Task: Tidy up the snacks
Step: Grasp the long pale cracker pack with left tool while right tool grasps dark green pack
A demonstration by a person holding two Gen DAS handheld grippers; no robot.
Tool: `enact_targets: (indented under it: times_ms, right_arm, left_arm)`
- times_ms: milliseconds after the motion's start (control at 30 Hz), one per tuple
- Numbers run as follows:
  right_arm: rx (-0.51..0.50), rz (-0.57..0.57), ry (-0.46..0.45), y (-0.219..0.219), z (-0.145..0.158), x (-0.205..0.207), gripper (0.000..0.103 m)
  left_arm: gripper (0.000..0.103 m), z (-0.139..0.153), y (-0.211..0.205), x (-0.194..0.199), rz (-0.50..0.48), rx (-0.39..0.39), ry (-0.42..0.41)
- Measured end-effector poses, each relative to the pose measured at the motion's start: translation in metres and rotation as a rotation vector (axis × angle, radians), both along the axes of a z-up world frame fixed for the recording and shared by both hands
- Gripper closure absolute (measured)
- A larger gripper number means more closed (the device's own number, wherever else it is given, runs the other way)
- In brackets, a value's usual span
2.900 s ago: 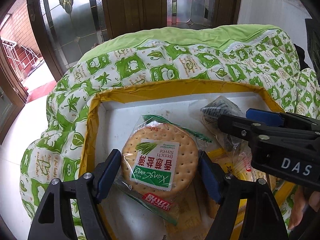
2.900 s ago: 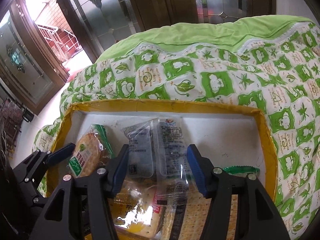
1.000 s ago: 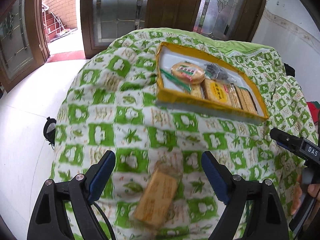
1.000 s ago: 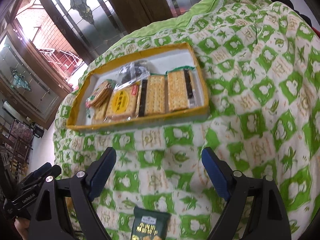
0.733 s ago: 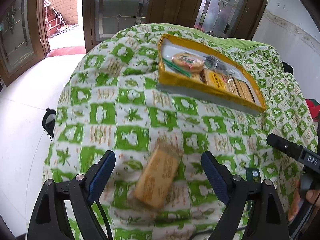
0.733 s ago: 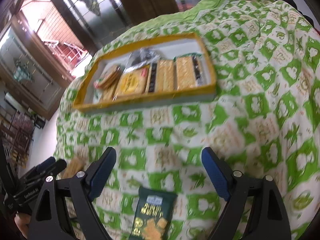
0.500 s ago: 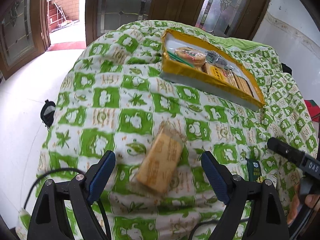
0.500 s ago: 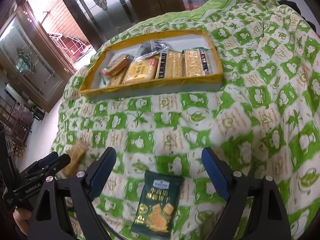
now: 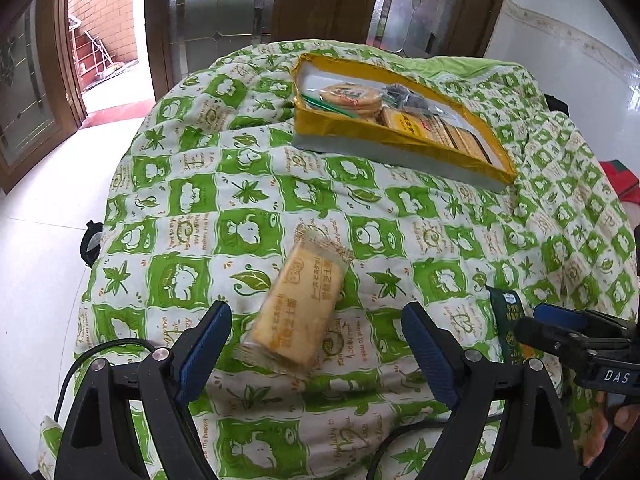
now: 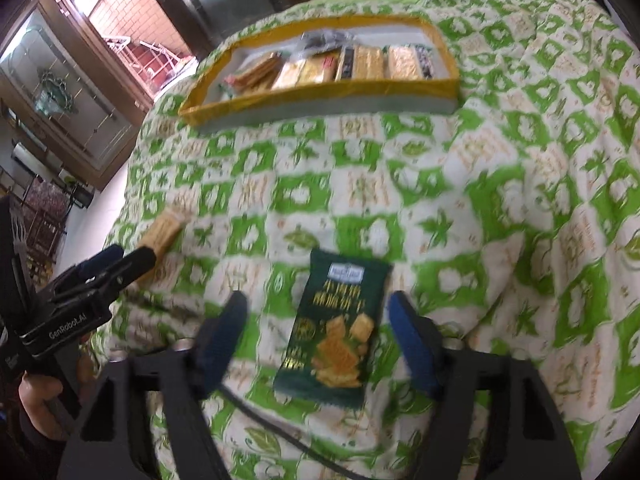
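A tan biscuit packet lies on the green-patterned quilt, between the wide-open fingers of my left gripper, which do not touch it. A dark green cracker bag lies between the fingers of my right gripper; its jaws are closing, with gaps left on both sides of the bag. The yellow-rimmed tray at the far side of the quilt holds several wrapped snacks. In the right wrist view the tray is at the top and the biscuit packet at left.
The quilt drapes over a rounded table and falls away at its edges. White floor lies to the left. Wood and glass doors stand behind the table. A black cable runs near the left gripper. A hand holds the left gripper.
Both grippers drew back from the tray toward the near side of the quilt and came down over the two loose packets. The right gripper's fingers have narrowed around the green bag.
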State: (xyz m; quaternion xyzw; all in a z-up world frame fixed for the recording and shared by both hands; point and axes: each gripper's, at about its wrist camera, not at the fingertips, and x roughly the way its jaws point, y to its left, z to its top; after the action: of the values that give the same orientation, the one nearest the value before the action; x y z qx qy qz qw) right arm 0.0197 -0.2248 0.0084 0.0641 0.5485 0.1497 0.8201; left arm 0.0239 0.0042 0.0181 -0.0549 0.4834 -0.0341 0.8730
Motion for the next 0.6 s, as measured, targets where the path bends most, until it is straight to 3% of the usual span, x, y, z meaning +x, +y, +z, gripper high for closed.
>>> enact_targets:
  times_ms: [467, 567, 600]
  right_arm:
    - [-0.037, 0.006, 0.103, 0.003, -0.026, 0.006, 0.049]
    - [-0.041, 0.007, 0.101, 0.002, -0.027, 0.006, 0.054]
    - [-0.045, 0.009, 0.094, 0.003, -0.026, 0.006, 0.056]
  left_arm:
    - [0.029, -0.014, -0.006, 0.003, -0.035, 0.018, 0.041]
    - [0.039, -0.015, -0.004, 0.004, -0.023, 0.016, 0.04]
    - [0.047, -0.015, -0.002, 0.004, -0.017, 0.011, 0.041]
